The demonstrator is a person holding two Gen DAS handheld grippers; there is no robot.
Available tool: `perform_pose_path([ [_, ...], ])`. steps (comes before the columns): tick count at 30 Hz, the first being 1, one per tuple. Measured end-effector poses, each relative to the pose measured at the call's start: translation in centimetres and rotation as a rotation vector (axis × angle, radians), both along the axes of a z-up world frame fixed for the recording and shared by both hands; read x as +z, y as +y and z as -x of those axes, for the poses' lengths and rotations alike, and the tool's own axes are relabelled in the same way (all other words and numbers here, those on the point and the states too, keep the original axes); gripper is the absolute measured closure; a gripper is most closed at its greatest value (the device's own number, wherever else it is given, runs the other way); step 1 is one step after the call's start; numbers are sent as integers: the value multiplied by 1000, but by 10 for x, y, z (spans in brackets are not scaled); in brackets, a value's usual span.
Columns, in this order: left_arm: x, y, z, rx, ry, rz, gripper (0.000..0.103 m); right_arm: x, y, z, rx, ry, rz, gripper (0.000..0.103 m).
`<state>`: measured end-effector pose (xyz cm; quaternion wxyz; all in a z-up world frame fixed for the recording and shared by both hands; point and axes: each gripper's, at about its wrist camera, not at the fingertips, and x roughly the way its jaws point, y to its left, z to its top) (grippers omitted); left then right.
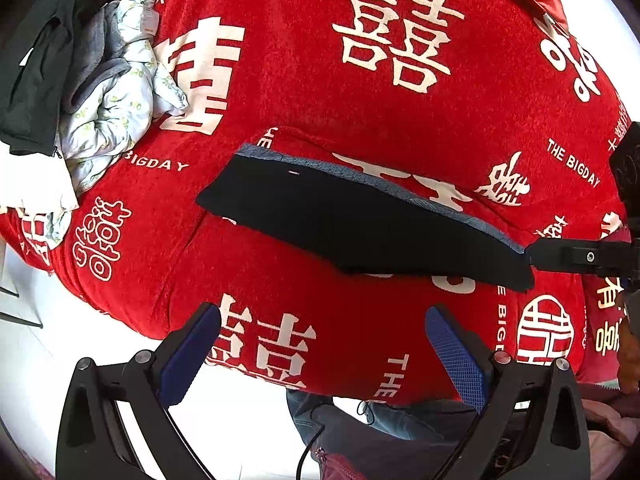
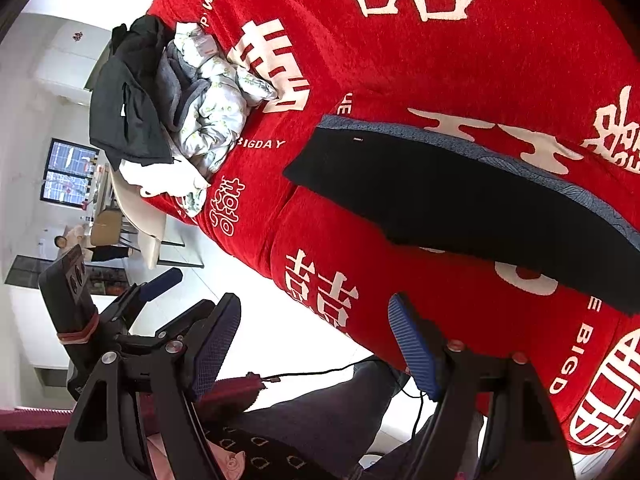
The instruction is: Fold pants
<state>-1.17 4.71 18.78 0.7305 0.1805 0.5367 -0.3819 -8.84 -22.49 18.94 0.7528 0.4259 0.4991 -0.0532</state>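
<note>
While the folded dark pants (image 1: 360, 228) lay flat across the red wedding blanket (image 1: 304, 92), their blue-grey lining edge showing along the far side, we held both tools back over the blanket's near edge. Our left gripper (image 1: 322, 350) hung with its blue-padded fingers (image 1: 456, 356) spread wide and nothing between them. Our right gripper (image 2: 316, 344) was likewise agape and empty, near the pants (image 2: 460, 196) but not touching them. Only the left wrist view caught the black body of the other tool reaching in from the right edge beside the end of the pants. Only the right wrist view took in the room beyond the blanket (image 2: 400, 60): a dark window (image 2: 68, 176), a pale chair (image 2: 140, 216) and white floor, with the left gripper (image 2: 160, 280) low at the left. Both views showed a heap of clothes (image 1: 80, 92), black, grey and pale printed, piled at the blanket's far left corner, well apart from the pants.
</note>
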Motion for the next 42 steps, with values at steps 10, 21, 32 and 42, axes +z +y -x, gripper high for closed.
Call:
perform_pose_path([
  [10,-1,8,-3,12,1,5,0,-3,7,-1,6,4,2,24],
  [21,-3,10,-4,-1,1,-3,0,-4,10,0,-7,6,-1,24],
  [32,-22,0,-16,-97,14,-82,0,-20,10,31,-175,14,-40,24],
  [42,-66,-77,-2,-391,32,-233,0,-48,-15,159,-623,85,-76,24],
])
